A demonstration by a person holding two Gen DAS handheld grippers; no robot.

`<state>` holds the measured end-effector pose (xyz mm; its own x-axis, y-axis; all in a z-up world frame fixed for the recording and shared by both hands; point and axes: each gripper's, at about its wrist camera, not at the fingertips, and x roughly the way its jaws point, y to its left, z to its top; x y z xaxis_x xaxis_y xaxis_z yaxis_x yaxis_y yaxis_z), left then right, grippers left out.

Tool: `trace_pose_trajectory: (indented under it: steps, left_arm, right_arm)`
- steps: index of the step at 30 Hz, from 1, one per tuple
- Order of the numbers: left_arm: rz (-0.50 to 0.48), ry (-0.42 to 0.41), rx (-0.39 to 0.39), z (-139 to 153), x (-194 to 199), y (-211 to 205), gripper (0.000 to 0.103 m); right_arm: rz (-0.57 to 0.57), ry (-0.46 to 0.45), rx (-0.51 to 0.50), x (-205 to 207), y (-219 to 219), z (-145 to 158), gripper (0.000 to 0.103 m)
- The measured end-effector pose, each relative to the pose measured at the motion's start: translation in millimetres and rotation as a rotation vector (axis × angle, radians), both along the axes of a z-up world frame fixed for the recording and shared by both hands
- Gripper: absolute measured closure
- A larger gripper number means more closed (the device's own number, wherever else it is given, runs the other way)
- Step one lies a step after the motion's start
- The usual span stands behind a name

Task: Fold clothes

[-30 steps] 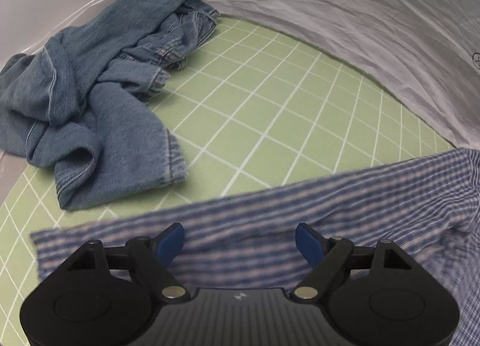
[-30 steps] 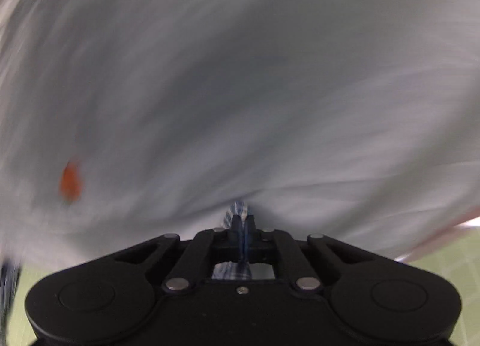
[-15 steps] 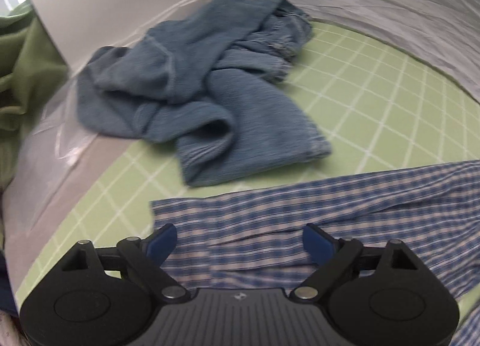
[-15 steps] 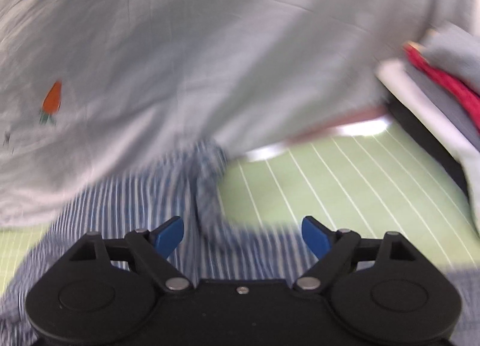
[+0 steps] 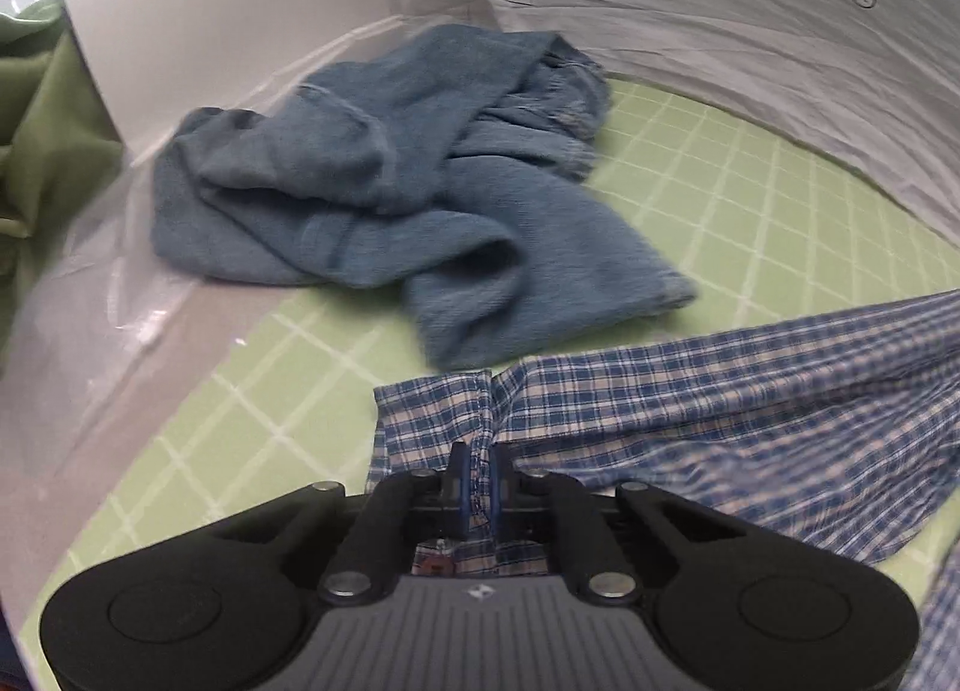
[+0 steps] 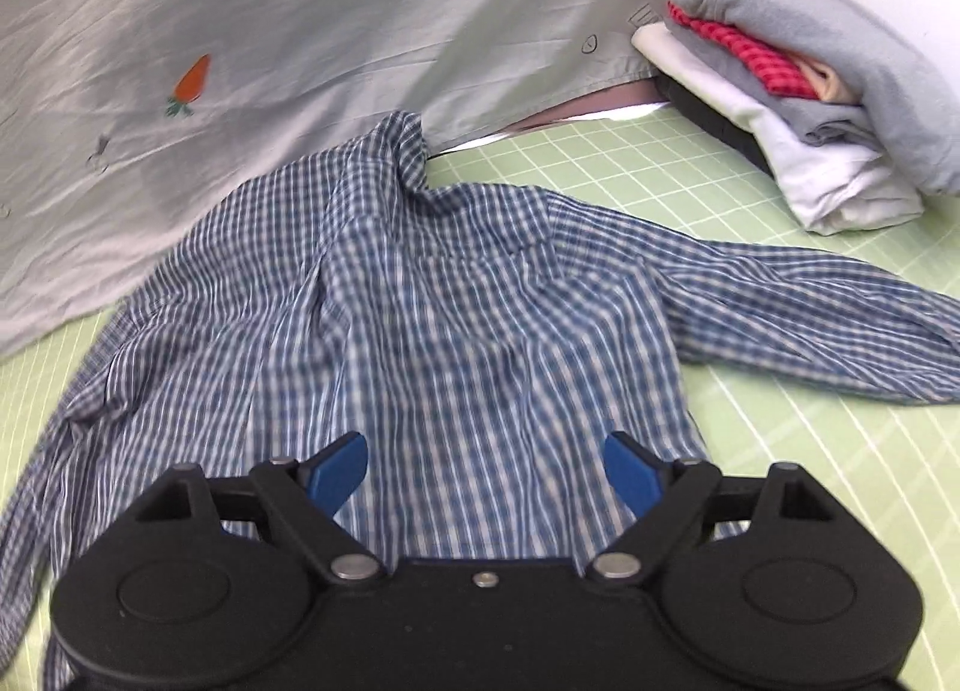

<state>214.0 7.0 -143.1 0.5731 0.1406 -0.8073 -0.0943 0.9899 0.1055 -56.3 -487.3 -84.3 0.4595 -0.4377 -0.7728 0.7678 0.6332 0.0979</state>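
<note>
A blue-and-white checked long-sleeved cotton shirt lies spread and rumpled across the light green grid-lined cutting mat that covers the table. Seen from the right wrist, its collar humps up at the far side against a pale grey sheet hanging behind the table, a small orange carrot print showing on that sheet. One sleeve stretches out to the right over the mat, the other trails down at the left.

The left gripper has its blue pads closing on a bunched fold of the shirt's edge, the checked cloth pinched tight between them. From there the shirt fabric runs off to the right. Beyond it, further left, a crumpled heap of faded blue denim jeans sits partly on the mat and partly on the clear plastic at the table's rim. Olive green cloth hangs at the far left edge.

The right gripper hovers over the near part of the shirt body, its blue fingers spread wide apart with nothing gripped between them.

At the far right stands a stack of folded clothes: grey fleece on top, red checked fabric, and white cloth underneath.
</note>
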Motion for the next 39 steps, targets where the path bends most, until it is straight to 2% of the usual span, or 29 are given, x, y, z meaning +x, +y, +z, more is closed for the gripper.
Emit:
trace_pose_trajectory:
  steps: [6, 9, 11, 13, 16, 18, 21, 26, 28, 29, 30, 31, 32, 33, 34, 35, 39]
  left_arm:
    - [0.105, -0.014, 0.048, 0, -15, 66, 0.095]
    - [0.122, -0.013, -0.025, 10, -28, 88, 0.086]
    - [0.106, -0.018, -0.069, 21, -43, 88, 0.072]
    - [0.044, -0.023, -0.126, 30, -62, 76, 0.047]
    - [-0.094, -0.006, -0.217, 37, -93, 46, 0.035]
    - [-0.195, 0.045, -0.251, 31, -113, 20, 0.031]
    - [-0.303, 0.113, -0.26, 22, -146, -14, 0.031]
    - [-0.339, 0.158, -0.22, 12, -191, -43, 0.029]
    - [-0.317, 0.166, -0.182, 9, -203, -46, 0.029]
    - [-0.296, 0.166, -0.175, 8, -206, -44, 0.03]
    - [-0.274, 0.165, -0.169, 7, -210, -43, 0.035]
    - [-0.252, 0.164, -0.164, 6, -213, -41, 0.044]
    - [-0.242, 0.151, -0.156, 7, -215, -39, 0.052]
    - [-0.233, 0.144, -0.138, 8, -218, -38, 0.074]
    - [-0.226, 0.152, -0.141, 10, -219, -36, 0.103]
    - [-0.218, 0.161, -0.145, 12, -221, -33, 0.102]
    - [-0.162, 0.192, -0.185, 28, -240, -20, 0.101]
  right_arm:
    - [-0.02, 0.006, -0.015, -37, 32, 7, 0.017]
    - [-0.027, 0.03, -0.021, -55, 39, 3, 0.017]
    - [-0.038, 0.049, -0.031, -68, 41, 1, 0.017]
    - [-0.048, 0.066, -0.035, -81, 39, -4, 0.017]
    - [-0.06, 0.126, -0.049, -98, 33, -16, 0.017]
    - [-0.061, 0.161, -0.047, -111, 28, -24, 0.017]
    - [-0.062, 0.191, -0.024, -132, 20, -38, 0.017]
    - [-0.042, 0.189, 0.043, -161, 9, -56, 0.019]
    - [-0.021, 0.185, 0.068, -170, 8, -62, 0.024]
    - [-0.008, 0.189, 0.073, -173, 7, -64, 0.029]
    - [0.007, 0.187, 0.072, -176, 7, -66, 0.029]
    - [0.025, 0.173, 0.065, -178, 8, -65, 0.033]
    - [0.045, 0.166, 0.052, -180, 8, -64, 0.045]
    - [0.067, 0.158, 0.039, -182, 9, -63, 0.056]
    - [0.095, 0.15, 0.031, -184, 8, -62, 0.083]
    - [0.116, 0.149, 0.029, -184, 7, -60, 0.101]
    - [0.11, 0.084, 0.012, -197, -6, -44, 0.101]
